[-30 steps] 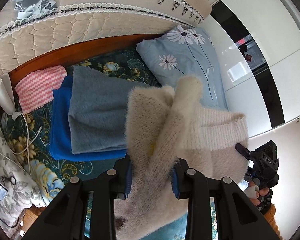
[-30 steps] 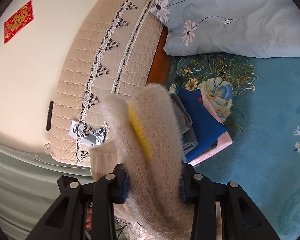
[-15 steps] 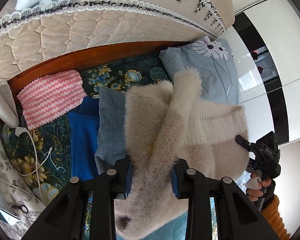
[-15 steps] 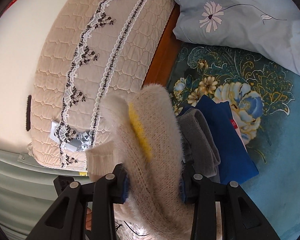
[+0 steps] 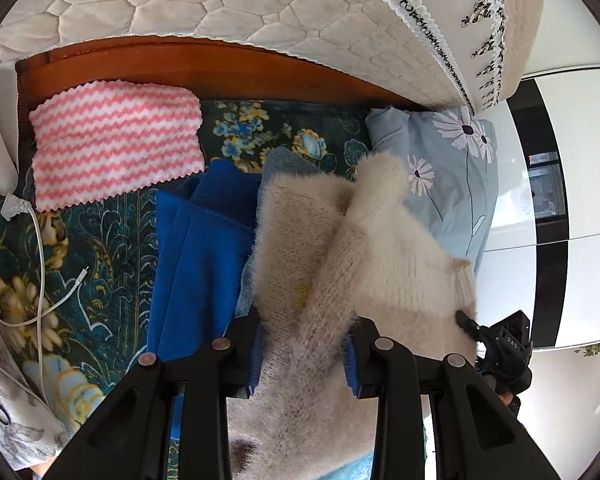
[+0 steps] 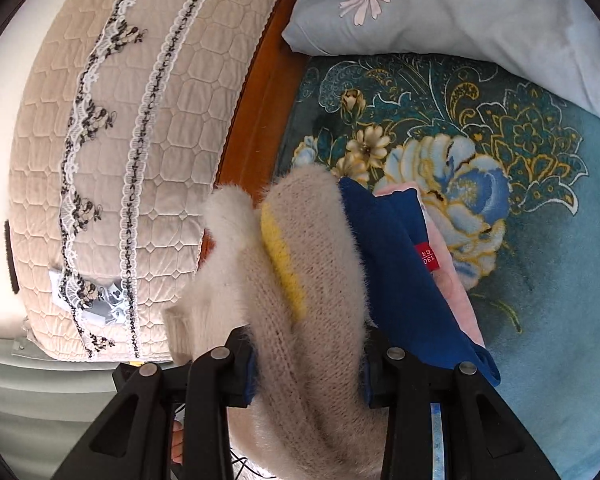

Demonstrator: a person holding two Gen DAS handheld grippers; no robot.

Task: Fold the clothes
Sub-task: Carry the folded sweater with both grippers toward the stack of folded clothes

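A folded fuzzy cream sweater is held over a stack of folded clothes: a grey piece on a blue garment. My left gripper is shut on one end of the sweater. The right gripper shows at the sweater's far end in the left wrist view. In the right wrist view my right gripper is shut on the cream sweater, which has a yellow stripe. The blue garment with a red tag lies on a pink piece just beside it.
A pink-and-white zigzag cloth lies by the wooden headboard rail, under a quilted beige cushion. A daisy-print blue pillow sits to the right. A white charger cable trails on the floral teal blanket.
Both grippers have carried the sweater toward the headboard and down over the folded stack. The grey piece is now almost wholly covered by it.
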